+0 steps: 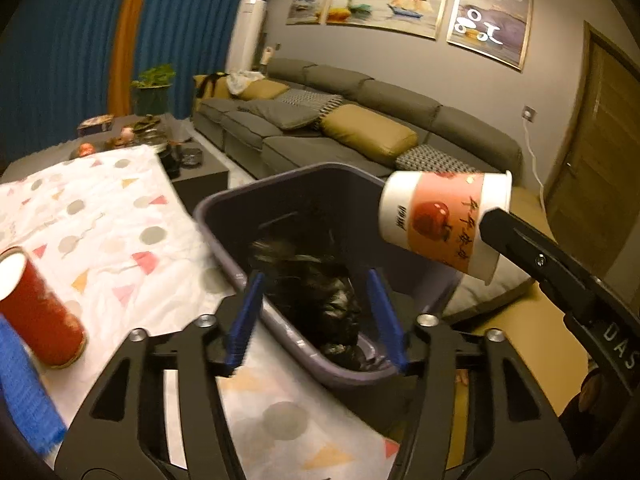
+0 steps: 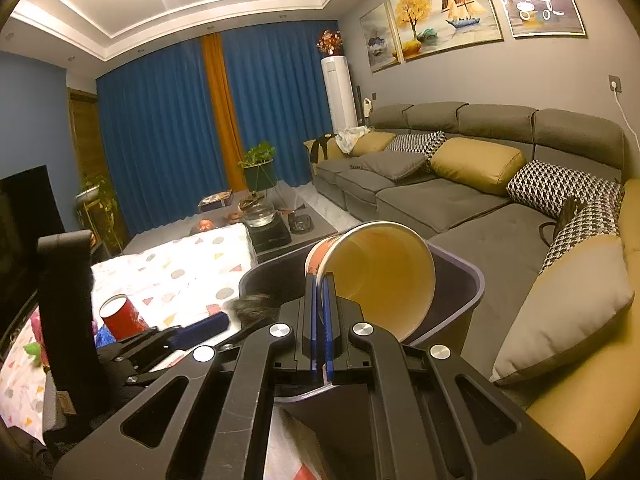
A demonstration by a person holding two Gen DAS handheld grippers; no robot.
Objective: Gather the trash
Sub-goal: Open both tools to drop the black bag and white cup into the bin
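Note:
A white paper cup (image 1: 444,220) with a red apple print hangs tilted on its side over the right edge of a grey bin (image 1: 224,216). My right gripper (image 2: 321,280) is shut on the cup's rim, and the cup's mouth (image 2: 384,272) faces the right wrist camera. A crumpled black bag (image 1: 320,292) lies inside the bin. My left gripper (image 1: 315,276) is open, its blue pads either side of the bin's near rim and nothing held between them. A red cup (image 1: 40,312) lies on its side on the cloth at the left.
The bin stands at the edge of a table covered by a white patterned cloth (image 1: 100,216). A blue object (image 1: 24,392) lies at the near left. A grey sofa (image 2: 440,200) with cushions runs along the right, and a low table with a tea set (image 2: 264,216) sits behind.

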